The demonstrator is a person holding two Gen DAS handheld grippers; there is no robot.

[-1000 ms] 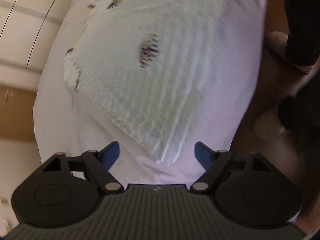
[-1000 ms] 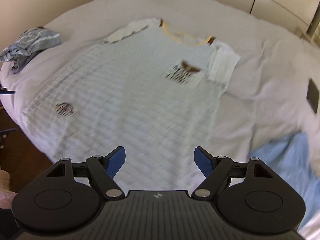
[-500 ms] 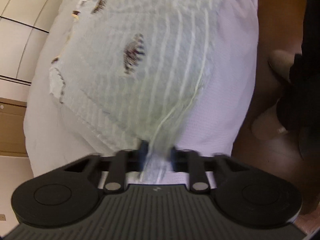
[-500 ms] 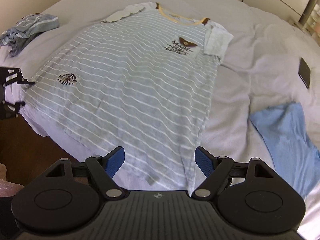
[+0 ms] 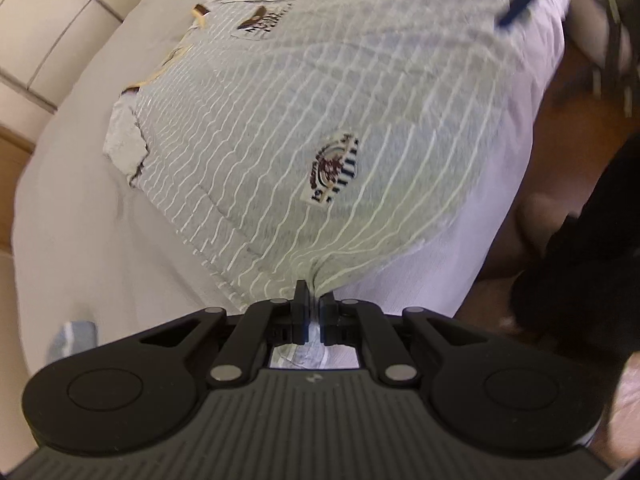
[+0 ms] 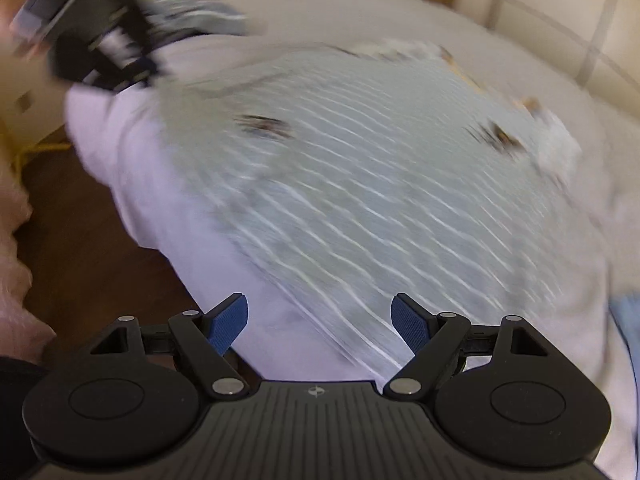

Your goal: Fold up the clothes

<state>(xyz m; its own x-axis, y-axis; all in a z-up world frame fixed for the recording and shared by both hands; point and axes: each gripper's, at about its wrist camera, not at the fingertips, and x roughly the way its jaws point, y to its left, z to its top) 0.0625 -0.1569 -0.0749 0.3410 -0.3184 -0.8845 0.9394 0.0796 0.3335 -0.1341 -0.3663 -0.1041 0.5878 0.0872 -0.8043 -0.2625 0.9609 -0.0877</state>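
I am pinching a hem corner of the striped T-shirt (image 5: 280, 128) in my left gripper (image 5: 313, 312). My right gripper (image 6: 319, 314) is hovering open over the opposite hem corner on the white bed (image 6: 160, 216).

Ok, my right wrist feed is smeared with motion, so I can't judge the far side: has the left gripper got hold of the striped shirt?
Observer: Yes. The left gripper is shut on the striped shirt at a hem corner, with fabric bunched between its fingers.
Operator: Which way up is the shirt there?
Observer: Front up. The crest patch shows just beyond the pinch.
Operator: And the sleeve on that side?
Observer: The sleeve lies out on the bedsheet, not tucked under.
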